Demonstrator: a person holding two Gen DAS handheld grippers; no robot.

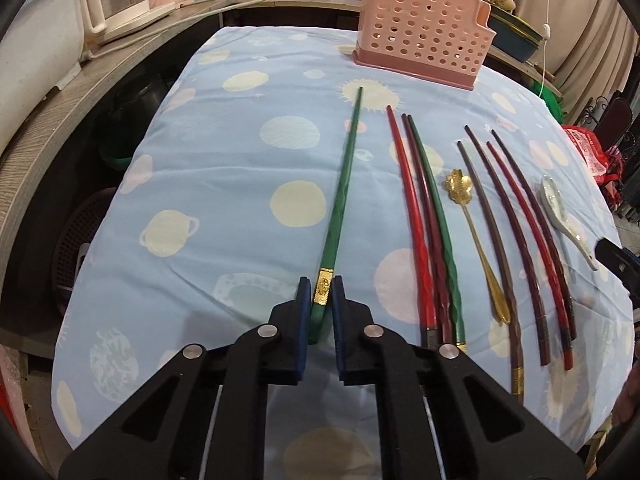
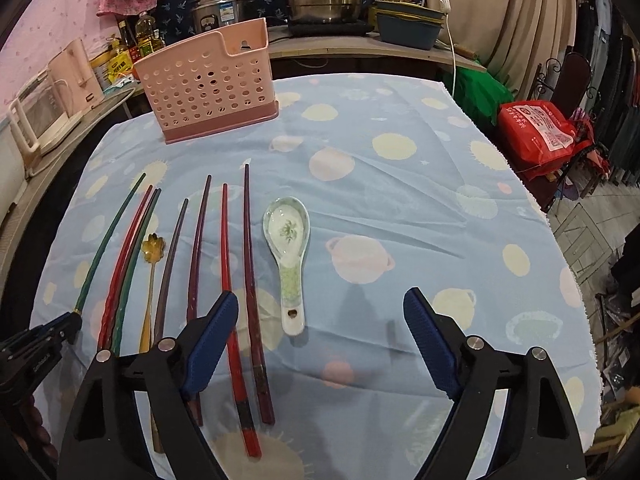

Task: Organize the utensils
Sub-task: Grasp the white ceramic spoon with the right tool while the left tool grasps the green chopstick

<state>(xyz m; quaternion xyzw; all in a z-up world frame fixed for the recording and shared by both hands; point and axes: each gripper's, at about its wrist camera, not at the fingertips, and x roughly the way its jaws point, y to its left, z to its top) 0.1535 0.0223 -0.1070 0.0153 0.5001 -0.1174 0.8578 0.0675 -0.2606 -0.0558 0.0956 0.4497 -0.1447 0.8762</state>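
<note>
Pink holder (image 1: 420,28) sits far and empty; your left gripper (image 1: 322,292) pinches one green chopstick (image 1: 340,196), right gripper (image 2: 320,320) gapes wide, holding nothing.

Both fisheye cameras are sitting low and close over the pale blue planet-print tablecloth (image 1: 240,152), each looking forward along its own gripper's fingers. The left wrist view is facing the perforated pink plastic utensil holder (image 1: 420,28) at one o'clock; the right wrist view is seeing it (image 2: 208,84) at eleven o'clock. Both are sharing the holder and the row of long coloured chopsticks (image 1: 424,220) (image 2: 200,248).
</note>
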